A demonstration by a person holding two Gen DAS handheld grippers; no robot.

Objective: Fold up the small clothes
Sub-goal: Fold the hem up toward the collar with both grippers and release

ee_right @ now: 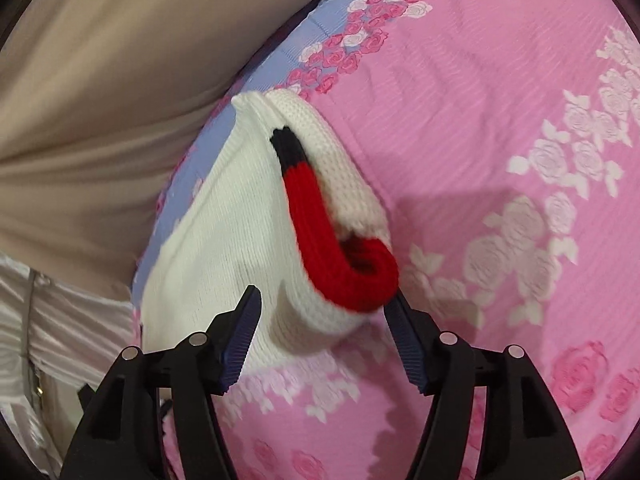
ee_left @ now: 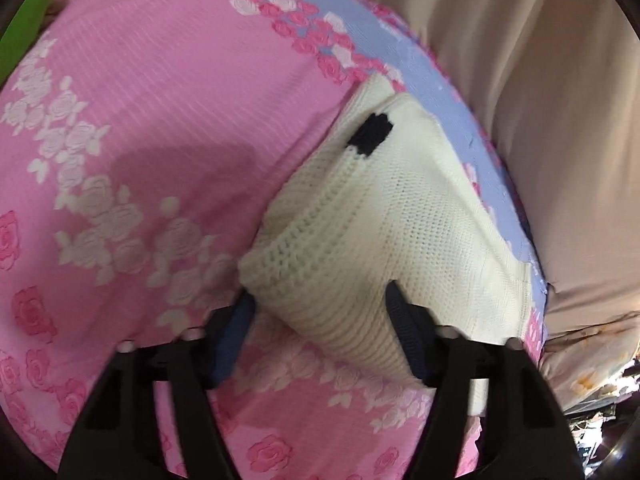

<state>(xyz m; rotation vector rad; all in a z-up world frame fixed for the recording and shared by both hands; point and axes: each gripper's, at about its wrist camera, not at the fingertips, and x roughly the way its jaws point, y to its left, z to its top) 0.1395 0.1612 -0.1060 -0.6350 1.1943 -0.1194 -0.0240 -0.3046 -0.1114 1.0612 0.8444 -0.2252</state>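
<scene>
A small cream knit sweater (ee_left: 360,216) lay folded into a thick bundle on the pink rose-patterned bedsheet (ee_left: 160,100), close to the sheet's lilac border (ee_left: 452,92) and the beige fabric (ee_left: 540,80) beyond it. A black knit patch showed on its top face, and a red ribbed band (ee_right: 332,240) with a black end curled out of the fold. The left gripper (ee_left: 320,300) reached in low, its fingers (ee_left: 404,320) spread wide around the sweater's near ribbed edge without pinching it. The right gripper (ee_right: 324,308) likewise straddled the red-banded corner, its blue-padded fingers (ee_right: 244,324) wide apart.
</scene>
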